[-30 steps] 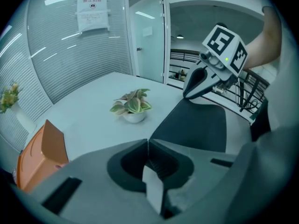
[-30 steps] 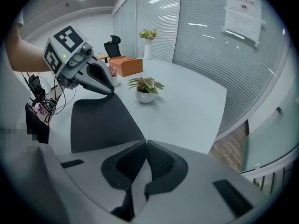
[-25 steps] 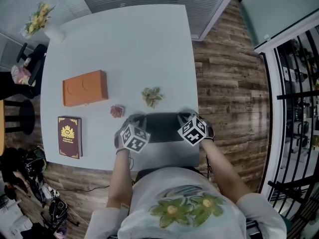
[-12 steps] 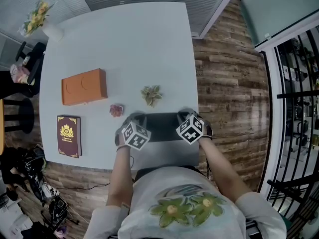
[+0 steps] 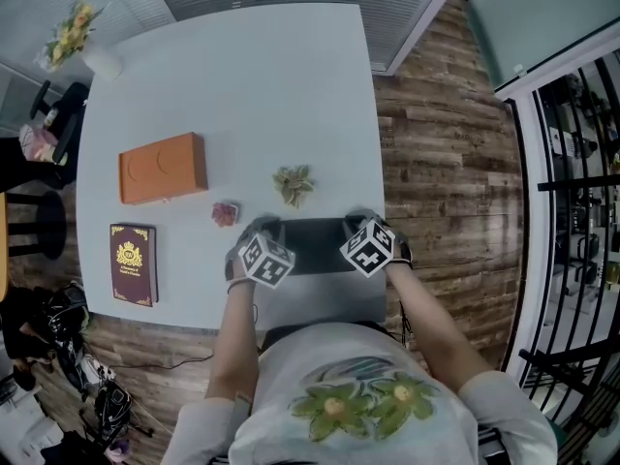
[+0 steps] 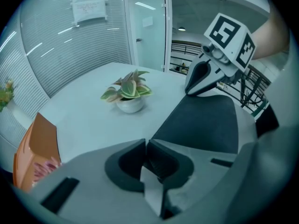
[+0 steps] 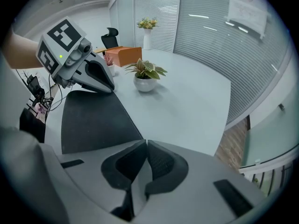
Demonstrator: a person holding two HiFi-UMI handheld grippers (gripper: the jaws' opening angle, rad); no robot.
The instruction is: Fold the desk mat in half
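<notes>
The dark charcoal desk mat [image 5: 315, 246] is plain, on a pale grey-white table [image 5: 242, 85]. The grey left tool [image 6: 144, 144] and grey right tool [image 7: 145, 143] bear black-and-white square markers. The rectangular orange box [image 5: 163, 168] is plain; the maroon book [image 5: 134, 264] has a gold crest. The brown plank floor [image 5: 436, 163] is streaked.

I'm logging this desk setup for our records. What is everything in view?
table: 1, white, centre
mat: 1, dark grey, near edge
box: 1, orange, left
book: 1, dark red, near left
plant: 1, green, white pot, beyond mat
pink item: 1, left of plant
flowers: 1 bunch, yellow, far left corner
floor: wood, right
left gripper: 1, grey, shut on a mat corner
right gripper: 1, grey, shut on a mat corner
arms: 2, bare, bottom
</notes>
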